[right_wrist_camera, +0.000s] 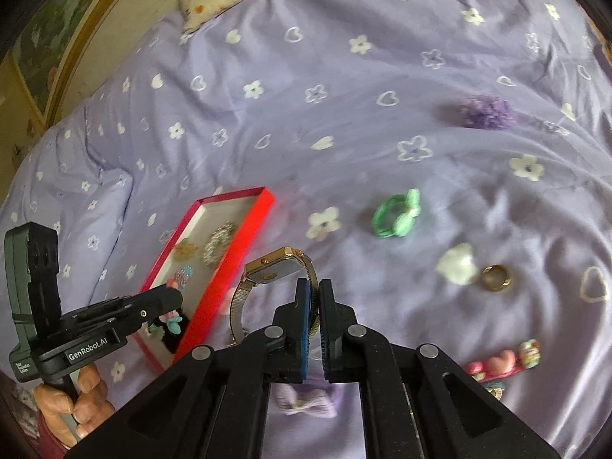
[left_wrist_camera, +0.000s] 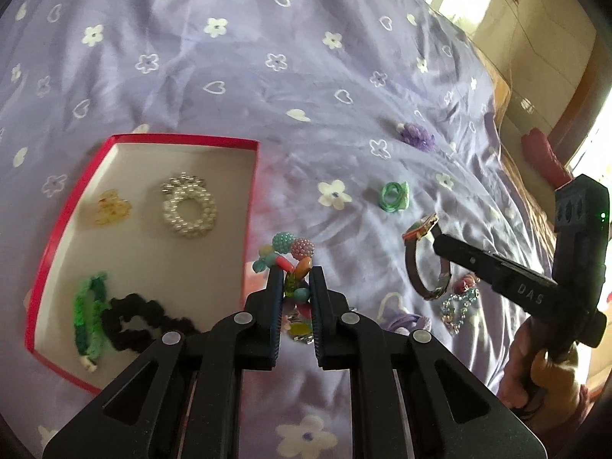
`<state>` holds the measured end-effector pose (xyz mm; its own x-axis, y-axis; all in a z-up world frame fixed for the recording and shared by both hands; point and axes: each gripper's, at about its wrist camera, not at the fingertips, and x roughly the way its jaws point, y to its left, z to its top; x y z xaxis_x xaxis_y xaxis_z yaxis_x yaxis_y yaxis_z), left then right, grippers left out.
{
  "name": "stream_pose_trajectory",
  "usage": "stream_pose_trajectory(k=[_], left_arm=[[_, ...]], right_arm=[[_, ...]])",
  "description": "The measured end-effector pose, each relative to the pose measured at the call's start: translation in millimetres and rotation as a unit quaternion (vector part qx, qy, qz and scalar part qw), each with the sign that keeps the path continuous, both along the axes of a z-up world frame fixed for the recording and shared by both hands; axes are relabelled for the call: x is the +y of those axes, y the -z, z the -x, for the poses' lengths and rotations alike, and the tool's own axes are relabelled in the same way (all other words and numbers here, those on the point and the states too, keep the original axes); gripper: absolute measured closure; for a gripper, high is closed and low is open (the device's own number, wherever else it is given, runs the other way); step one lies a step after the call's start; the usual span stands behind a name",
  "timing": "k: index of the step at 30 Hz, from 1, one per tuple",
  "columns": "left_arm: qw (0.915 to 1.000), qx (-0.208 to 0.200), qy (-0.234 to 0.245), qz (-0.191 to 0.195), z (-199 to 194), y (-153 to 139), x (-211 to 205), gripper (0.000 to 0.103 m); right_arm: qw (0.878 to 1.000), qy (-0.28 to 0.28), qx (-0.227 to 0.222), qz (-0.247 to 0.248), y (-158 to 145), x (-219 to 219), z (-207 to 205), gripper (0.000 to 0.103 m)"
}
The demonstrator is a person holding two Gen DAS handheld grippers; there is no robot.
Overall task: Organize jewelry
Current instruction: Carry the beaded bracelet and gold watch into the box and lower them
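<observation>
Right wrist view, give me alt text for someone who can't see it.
The right gripper pinches a gold wristwatch by its band above a lilac floral bedspread. Left of it, the left gripper holds beads over a red tray.

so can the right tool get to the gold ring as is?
Probably not yet. The right tool is shut on the watch, so its jaws are occupied. The path itself looks free: the gold ring lies alone on the bedspread, ahead and to the right, nothing between.
</observation>
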<state>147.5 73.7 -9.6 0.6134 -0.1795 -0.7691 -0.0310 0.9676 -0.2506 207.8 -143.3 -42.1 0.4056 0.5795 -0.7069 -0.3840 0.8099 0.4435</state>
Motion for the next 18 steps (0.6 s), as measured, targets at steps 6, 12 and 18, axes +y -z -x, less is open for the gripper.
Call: stream_pose_trajectory(k=[6,12,18], left_arm=[[0.9998,-0.003,-0.021,0.005,10.5,-1.6,22.7,0.091],[0.9992,-0.004,-0.040,0.006,18.5,-1.5,43.1,0.091],[0.9980,-0.005,-0.063,0.005,23.9,-0.6,67.3,0.091]], right_arm=[[1.000,-0.022,0.000,-0.002,-1.8,25.3,5.4,0.099],[0.999,-0.043,-0.002,-0.002,-3.9,51.4,8.9,0.099],[0.998,-0.063,-0.003,-0.005,-6.6,80.5,7.8,0.099]])
